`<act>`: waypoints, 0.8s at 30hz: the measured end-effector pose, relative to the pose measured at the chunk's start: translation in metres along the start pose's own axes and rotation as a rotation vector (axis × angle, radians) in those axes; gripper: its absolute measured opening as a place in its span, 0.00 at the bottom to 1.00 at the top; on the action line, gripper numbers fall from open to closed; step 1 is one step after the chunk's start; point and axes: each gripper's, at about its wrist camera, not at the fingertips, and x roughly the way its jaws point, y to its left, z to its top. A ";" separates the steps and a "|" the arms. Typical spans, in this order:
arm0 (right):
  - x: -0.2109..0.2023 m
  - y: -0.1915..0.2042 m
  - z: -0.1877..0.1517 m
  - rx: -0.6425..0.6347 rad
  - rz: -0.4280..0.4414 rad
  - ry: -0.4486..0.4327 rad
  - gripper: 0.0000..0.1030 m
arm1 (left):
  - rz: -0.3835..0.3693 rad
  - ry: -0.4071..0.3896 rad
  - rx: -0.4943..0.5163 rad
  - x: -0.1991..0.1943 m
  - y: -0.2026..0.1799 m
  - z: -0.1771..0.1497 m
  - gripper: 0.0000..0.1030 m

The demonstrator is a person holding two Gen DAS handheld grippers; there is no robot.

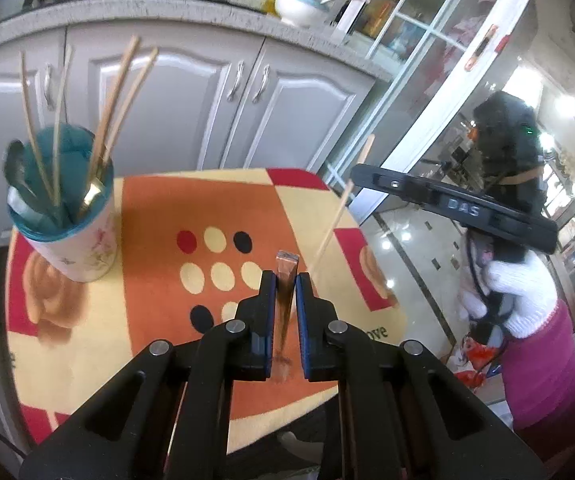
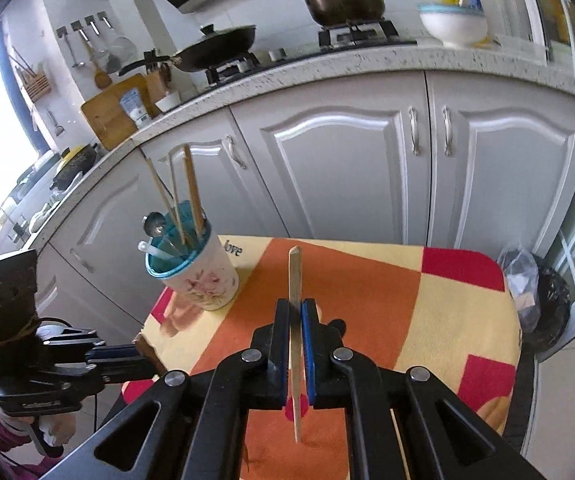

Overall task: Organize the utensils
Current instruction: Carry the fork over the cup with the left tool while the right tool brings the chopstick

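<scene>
Above the bench (image 1: 159, 208), with its orange, cream and red patterned cloth, both grippers hang clear of the surface. Left gripper (image 1: 286, 280): jaws nearly together, clamped on a dark reddish-brown chopstick (image 1: 286, 280); long axis runs along the fingers, squared butt end poking out ahead of the tips, the rest trailing back between the pads. Right gripper (image 2: 296, 306): jaws pressed almost closed on a pale wooden chopstick (image 2: 294, 276); long axis close to upright in its own view, one end standing above the fingertips, the tapered end hanging below the pads over the cloth. Ahead and to the left of both grippers stands the floral utensil cup (image 2: 203, 280) with teal rim, upright, holding chopsticks leaning outward and a metal spoon (image 2: 153, 222).
</scene>
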 end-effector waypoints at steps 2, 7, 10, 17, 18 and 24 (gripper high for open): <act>-0.006 0.007 0.004 -0.014 -0.003 -0.014 0.05 | 0.000 -0.018 0.005 -0.013 0.002 0.002 0.08; -0.015 0.031 0.023 -0.065 0.012 -0.046 0.05 | 0.007 -0.077 0.014 -0.057 0.004 0.021 0.08; -0.021 0.050 0.044 -0.106 0.033 -0.073 0.05 | 0.021 -0.114 0.014 -0.086 0.009 0.041 0.08; -0.030 0.095 0.094 -0.191 0.093 -0.142 0.05 | 0.172 -0.257 0.044 -0.161 0.034 0.101 0.08; -0.028 0.101 0.101 -0.198 0.099 -0.149 0.05 | 0.192 -0.270 0.043 -0.165 0.038 0.107 0.08; -0.006 0.131 0.142 -0.221 0.148 -0.162 0.05 | 0.296 -0.310 0.028 -0.169 0.076 0.137 0.08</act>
